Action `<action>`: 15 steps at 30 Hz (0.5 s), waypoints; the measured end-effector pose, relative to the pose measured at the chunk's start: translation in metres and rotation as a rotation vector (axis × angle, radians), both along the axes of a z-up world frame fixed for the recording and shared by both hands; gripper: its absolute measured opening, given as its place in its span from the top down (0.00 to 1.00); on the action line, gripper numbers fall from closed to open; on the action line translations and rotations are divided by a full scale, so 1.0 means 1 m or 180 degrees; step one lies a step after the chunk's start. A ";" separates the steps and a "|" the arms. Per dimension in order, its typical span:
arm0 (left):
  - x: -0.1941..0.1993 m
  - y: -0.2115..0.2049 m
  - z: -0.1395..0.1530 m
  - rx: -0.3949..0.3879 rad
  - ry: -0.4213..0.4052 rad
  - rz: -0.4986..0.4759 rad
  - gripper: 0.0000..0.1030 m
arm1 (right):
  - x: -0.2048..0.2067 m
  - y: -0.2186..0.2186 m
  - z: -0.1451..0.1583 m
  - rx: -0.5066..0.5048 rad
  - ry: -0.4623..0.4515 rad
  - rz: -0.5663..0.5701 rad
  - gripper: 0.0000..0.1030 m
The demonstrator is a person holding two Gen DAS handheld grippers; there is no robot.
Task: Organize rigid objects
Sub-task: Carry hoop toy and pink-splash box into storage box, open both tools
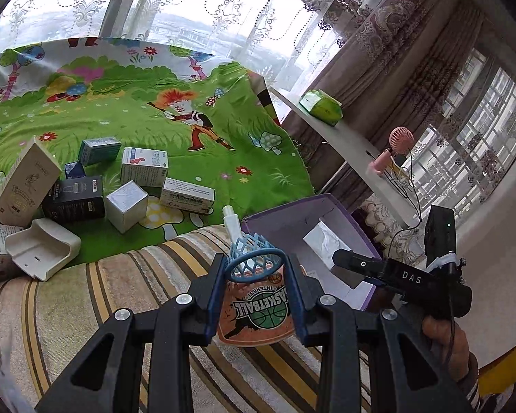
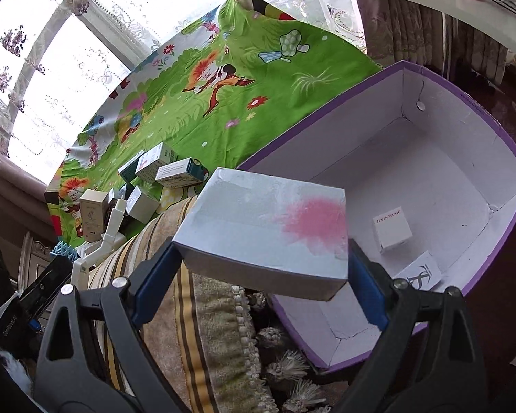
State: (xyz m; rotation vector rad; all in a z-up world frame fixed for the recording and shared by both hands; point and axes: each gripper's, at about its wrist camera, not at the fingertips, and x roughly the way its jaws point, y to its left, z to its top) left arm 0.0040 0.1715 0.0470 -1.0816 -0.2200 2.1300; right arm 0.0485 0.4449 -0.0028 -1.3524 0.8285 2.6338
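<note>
My left gripper is shut on a toy basketball hoop: an orange backboard, a blue ring with a net, and a white post. It hangs over the striped cushion. My right gripper is shut on a white box with a pink blotch, held over the near left corner of the open purple box. Two small white boxes lie on that box's floor. Several loose cartons lie on the green cartoon cloth.
A tall beige carton and a cream plastic holder lie at the cloth's near left. A white shelf to the right carries a green packet and a pink fan. Curtained windows stand behind.
</note>
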 end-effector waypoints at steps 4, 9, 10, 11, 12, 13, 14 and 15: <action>0.006 0.025 -0.001 -0.0052 -0.0016 -0.0252 0.66 | 0.009 0.014 0.001 0.0073 -0.0012 -0.0100 0.09; 0.013 0.051 -0.001 -0.0092 -0.0045 -0.0501 0.60 | 0.017 0.026 0.001 0.0177 -0.0065 -0.0216 0.07; 0.014 0.054 -0.002 -0.0093 -0.0047 -0.0529 0.56 | 0.018 0.028 0.001 0.0191 -0.0080 -0.0237 0.07; 0.015 0.056 -0.002 -0.0105 -0.0041 -0.0547 0.54 | 0.019 0.031 0.000 0.0199 -0.0087 -0.0257 0.07; 0.017 0.056 -0.002 -0.0122 -0.0033 -0.0545 0.52 | 0.020 0.033 0.000 0.0215 -0.0090 -0.0282 0.06; 0.017 0.055 -0.003 -0.0125 -0.0032 -0.0535 0.50 | 0.021 0.035 0.000 0.0247 -0.0082 -0.0309 0.05; 0.016 0.053 -0.002 -0.0110 -0.0041 -0.0518 0.50 | 0.022 0.036 0.000 0.0290 -0.0073 -0.0329 0.04; 0.015 0.051 -0.002 -0.0091 -0.0050 -0.0495 0.49 | 0.023 0.037 0.001 0.0333 -0.0065 -0.0339 0.04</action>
